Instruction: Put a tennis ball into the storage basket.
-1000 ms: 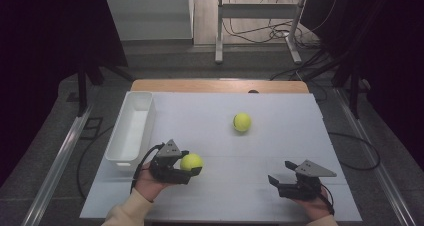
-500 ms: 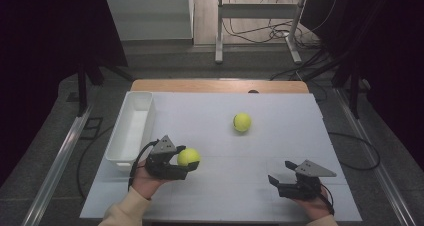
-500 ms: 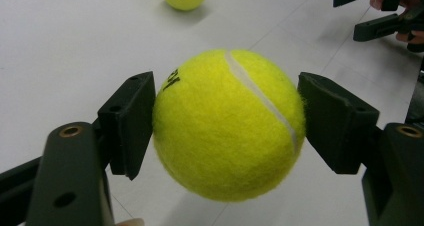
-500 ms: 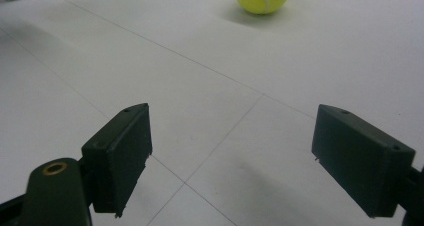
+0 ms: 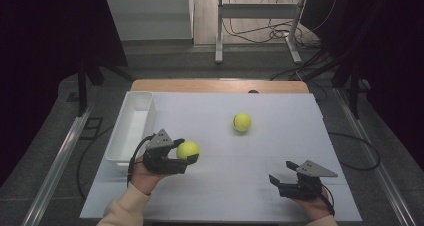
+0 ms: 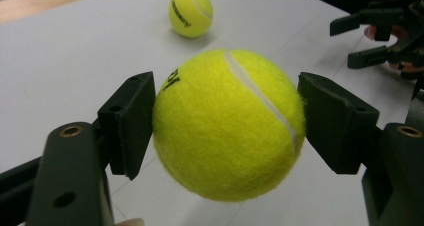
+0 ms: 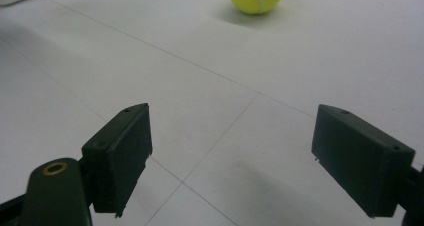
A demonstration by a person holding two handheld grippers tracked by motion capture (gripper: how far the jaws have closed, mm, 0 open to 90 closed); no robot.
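My left hand-held gripper (image 5: 186, 158) clamps a tennis ball (image 6: 227, 123) off the surface, pads (image 6: 131, 121) biting only at its widest girth (felt is slippery), so a jolt toward the white bin (image 5: 131, 131) beside it could squirt it loose.

Cream sleeve (image 5: 120, 213); 2 black grippers, left gripper (image 5: 186, 152), right gripper (image 5: 281, 173), grey 3-cornered plates, black cables

The tennis ball (image 6: 227, 123) between the black jaws was bright yellow-green with a white seam and black lettering, matching the second ball (image 5: 242, 122) at one o'clock, while the counter (image 5: 280, 151) and bin (image 5: 131, 128) were white.
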